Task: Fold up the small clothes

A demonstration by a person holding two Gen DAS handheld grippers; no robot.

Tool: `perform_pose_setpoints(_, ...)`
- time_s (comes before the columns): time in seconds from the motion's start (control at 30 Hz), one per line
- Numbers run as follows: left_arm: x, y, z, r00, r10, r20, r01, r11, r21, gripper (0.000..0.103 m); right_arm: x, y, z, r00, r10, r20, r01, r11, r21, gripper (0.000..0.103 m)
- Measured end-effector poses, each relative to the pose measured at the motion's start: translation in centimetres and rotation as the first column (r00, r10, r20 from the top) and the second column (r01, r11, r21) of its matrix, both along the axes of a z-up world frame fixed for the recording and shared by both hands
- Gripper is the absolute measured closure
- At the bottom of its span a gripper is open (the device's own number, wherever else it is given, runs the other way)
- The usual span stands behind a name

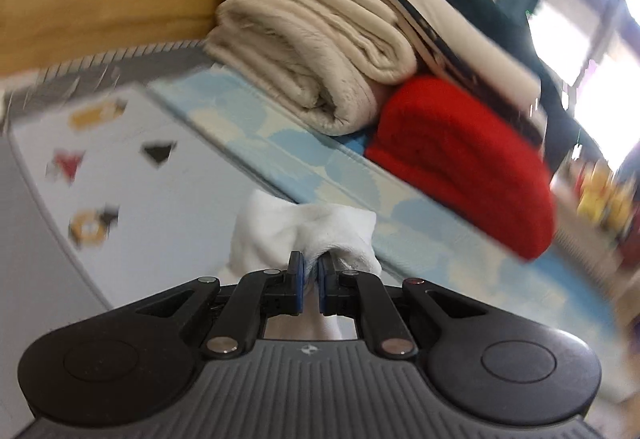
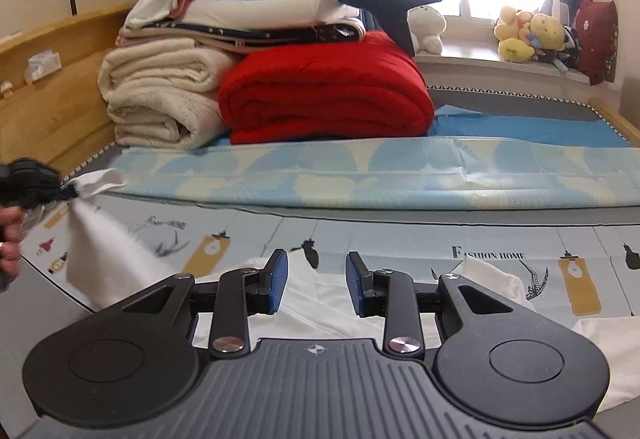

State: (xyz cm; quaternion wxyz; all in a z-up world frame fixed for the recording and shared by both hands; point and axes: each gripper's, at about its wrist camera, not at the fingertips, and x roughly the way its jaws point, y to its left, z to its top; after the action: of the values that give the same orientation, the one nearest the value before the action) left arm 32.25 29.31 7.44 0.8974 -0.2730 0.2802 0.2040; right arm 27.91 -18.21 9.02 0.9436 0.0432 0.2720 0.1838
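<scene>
While the left gripper pinches a bunched corner of the white garment, cloth trails below it. Right gripper stands partly open above the cloth, gripping nothing.

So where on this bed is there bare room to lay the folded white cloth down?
The printed pale sheet is bare between the white garment and the blue-and-cream patterned mat, and so is the mat itself. It is crowded behind: the red folded blanket and the cream folded blankets fill the head end.
</scene>
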Motion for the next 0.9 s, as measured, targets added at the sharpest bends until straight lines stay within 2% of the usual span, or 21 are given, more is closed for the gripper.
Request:
perform_pose_setpoints(0.07,-1.7,0.1,-0.1,0.999,0.024,0.028,-0.022,0.998,-0.06,0.096,-0.3,-0.2,0.3,1.0,-0.01,0.0,0.01,1.0,0.017,0.069)
perform_pose_setpoints(0.13,-2.5,-0.2,-0.8,0.999,0.015,0.041,-0.012,0.997,-0.08,0.096,-0.5,-0.6,0.5,1.0,-0.023,-0.007,0.023,0.999,0.032,0.069)
perform_pose_setpoints(0.2,-1.8,-0.5,-1.3,1.0,-0.004,-0.003,0.004,0.996,-0.084,0.096,-0.6,-1.0,0.6,0.999,-0.039,-0.018,0.039,0.998,0.04,0.069)
perform_pose_setpoints(0.27,-0.5,-1.4,-1.4,0.999,-0.05,0.003,0.05,0.994,-0.098,0.096,-0.6,-1.6,0.4,0.998,-0.054,-0.039,0.056,0.997,0.05,0.069)
perform_pose_setpoints(0.4,1.4,-6.1,-1.6,0.986,-0.167,-0.008,0.166,0.985,-0.04,0.096,-0.1,-3.2,-0.7,0.988,-0.104,-0.113,0.111,0.992,0.052,0.069)
perform_pose_setpoints(0.47,2.2,-9.2,-1.9,0.974,-0.226,-0.004,0.226,0.972,-0.063,0.096,0.2,-4.0,-1.2,0.982,-0.135,-0.136,0.142,0.989,0.04,0.069)
perform_pose_setpoints(0.53,2.8,-13.2,-1.8,0.947,-0.321,0.016,0.321,0.943,-0.086,0.096,0.5,-4.8,-1.6,0.975,-0.167,-0.144,0.172,0.985,0.022,0.069)
perform_pose_setpoints(0.57,3.0,-15.7,-1.8,0.922,-0.387,0.028,0.388,0.917,-0.096,0.096,0.7,-5.1,-1.7,0.972,-0.182,-0.147,0.186,0.982,0.013,0.069)
perform_pose_setpoints(0.6,3.0,-18.3,-1.8,0.884,-0.465,0.041,0.467,0.877,-0.116,0.095,0.9,-5.5,-1.9,0.969,-0.196,-0.151,0.199,0.98,0.006,0.069)
perform_pose_setpoints(0.63,3.0,-20.7,-1.9,0.833,-0.55,0.057,0.552,0.821,-0.147,0.093,1.0,-5.8,-2.1,0.966,-0.206,-0.154,0.209,0.978,0.001,0.069)
perform_pose_setpoints(0.7,3.1,-25.5,-2.5,0.687,-0.725,0.045,0.718,0.667,-0.201,0.067,1.5,-6.4,-2.6,0.96,-0.223,-0.166,0.225,0.974,-0.008,0.069)
perform_pose_setpoints(0.73,2.9,-26.9,-2.8,0.642,-0.766,0.03,0.756,0.626,-0.19,0.067,1.7,-6.8,-2.9,0.956,-0.232,-0.178,0.233,0.972,-0.014,0.068)
perform_pose_setpoints(0.77,2.5,-27.4,-3.0,0.648,-0.761,0.005,0.754,0.641,-0.147,0.066,2.1,-7.2,-3.3,0.951,-0.24,-0.194,0.241,0.97,-0.018,0.067)
perform_pose_setpoints(0.8,2.5,-27.3,-3.3,0.665,-0.747,-0.017,0.74,0.661,-0.128,0.066,2.5,-7.6,-3.5,0.947,-0.245,-0.208,0.247,0.969,-0.017,0.067)
perform_pose_setpoints(0.9,3.7,-24.4,-4.0,0.74,-0.669,-0.062,0.658,0.74,-0.139,0.066,3.6,-9.0,-4.2,0.925,-0.276,-0.263,0.287,0.958,0.004,0.065)
